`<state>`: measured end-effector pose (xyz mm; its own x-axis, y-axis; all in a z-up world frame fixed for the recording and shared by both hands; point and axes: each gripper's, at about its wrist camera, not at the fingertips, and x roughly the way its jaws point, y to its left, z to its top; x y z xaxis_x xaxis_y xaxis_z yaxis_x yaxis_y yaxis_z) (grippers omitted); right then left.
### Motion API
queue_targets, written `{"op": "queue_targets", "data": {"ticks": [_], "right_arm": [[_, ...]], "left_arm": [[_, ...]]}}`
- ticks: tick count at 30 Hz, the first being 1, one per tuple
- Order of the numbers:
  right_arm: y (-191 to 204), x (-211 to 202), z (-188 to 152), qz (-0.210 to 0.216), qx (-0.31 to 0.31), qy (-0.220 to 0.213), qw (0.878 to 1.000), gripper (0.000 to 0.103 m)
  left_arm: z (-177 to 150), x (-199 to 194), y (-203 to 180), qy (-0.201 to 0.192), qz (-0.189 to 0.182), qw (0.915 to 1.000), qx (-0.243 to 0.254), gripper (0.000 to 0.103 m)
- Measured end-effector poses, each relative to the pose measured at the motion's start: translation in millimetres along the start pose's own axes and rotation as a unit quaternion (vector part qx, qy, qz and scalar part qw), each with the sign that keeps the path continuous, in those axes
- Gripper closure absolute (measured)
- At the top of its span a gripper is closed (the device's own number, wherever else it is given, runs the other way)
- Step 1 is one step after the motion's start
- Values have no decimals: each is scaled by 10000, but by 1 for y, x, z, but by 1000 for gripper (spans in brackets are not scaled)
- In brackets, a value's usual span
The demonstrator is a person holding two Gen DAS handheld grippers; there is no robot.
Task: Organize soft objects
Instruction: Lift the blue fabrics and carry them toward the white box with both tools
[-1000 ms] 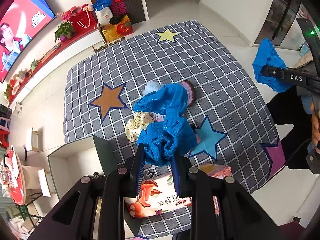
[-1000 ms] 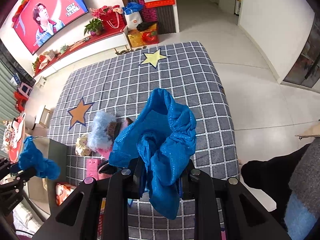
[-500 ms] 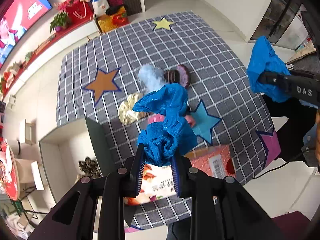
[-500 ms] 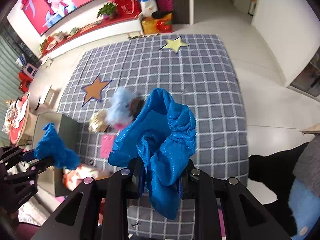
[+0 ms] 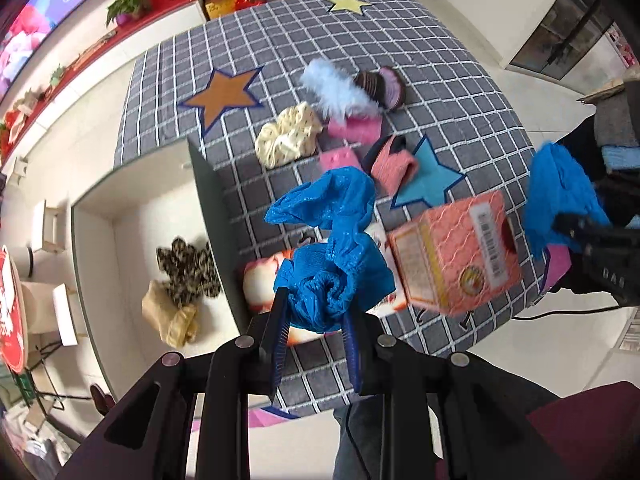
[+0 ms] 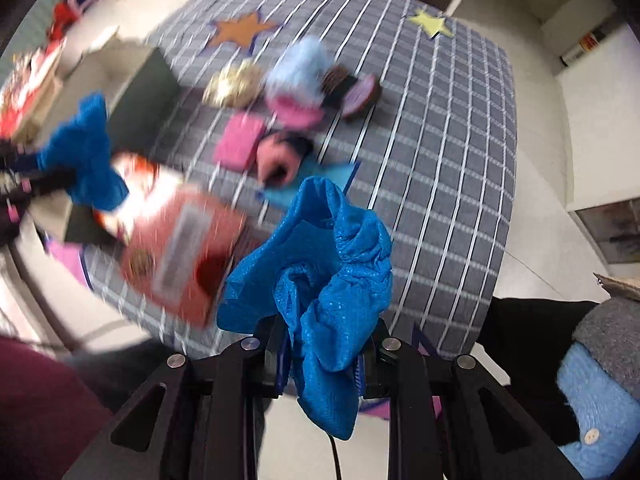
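Note:
My left gripper [image 5: 316, 322] is shut on a blue sparkly cloth [image 5: 330, 248] and holds it above the front of the checked table [image 5: 460, 92]. My right gripper [image 6: 322, 354] is shut on a second blue sparkly cloth [image 6: 328, 264], held off the table's front right; it also shows in the left wrist view [image 5: 560, 200]. On the table lie a cream scrunchie [image 5: 286, 136], a pale blue fluffy piece [image 5: 336, 90], pink soft pieces [image 5: 354, 128] and a dark round pouch [image 5: 384, 86].
A white bin [image 5: 120, 248] left of the table holds a leopard-print scrunchie [image 5: 186, 270] and a tan cloth [image 5: 172, 320]. A pink carton [image 5: 456, 254] stands at the table's front edge. Shelves and a TV [image 5: 36, 20] line the far wall.
Both grippers moved back toward the table's front, each keeping its blue cloth. The right wrist view swung down and left and is blurred. The bin's contents came into view.

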<state>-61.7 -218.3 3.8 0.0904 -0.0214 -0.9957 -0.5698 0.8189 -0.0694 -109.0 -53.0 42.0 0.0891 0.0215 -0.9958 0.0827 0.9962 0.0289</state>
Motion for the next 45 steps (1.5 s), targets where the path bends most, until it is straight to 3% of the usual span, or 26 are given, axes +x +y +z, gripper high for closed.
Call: {"op": "queue_targets", "data": {"ticks": [4,14,33,45], "right_arm": [[15,7,-14,-172,-304,198,9992,79],[37,21,-31,40,-584,452,9973,79],[49,21,-35,389,-789,363,9955,79],[45,18,-32,798,-434,275,9955,79]], "left_arm": [[-3,-3,1,-44,-8,10000,-15,76],[-7,-10,-6,-140,50,9998,113,76],[-13,-11,-13,-100,135,9997,198,76],[-13,-12,-12,-106,171,9995,252,76]]}}
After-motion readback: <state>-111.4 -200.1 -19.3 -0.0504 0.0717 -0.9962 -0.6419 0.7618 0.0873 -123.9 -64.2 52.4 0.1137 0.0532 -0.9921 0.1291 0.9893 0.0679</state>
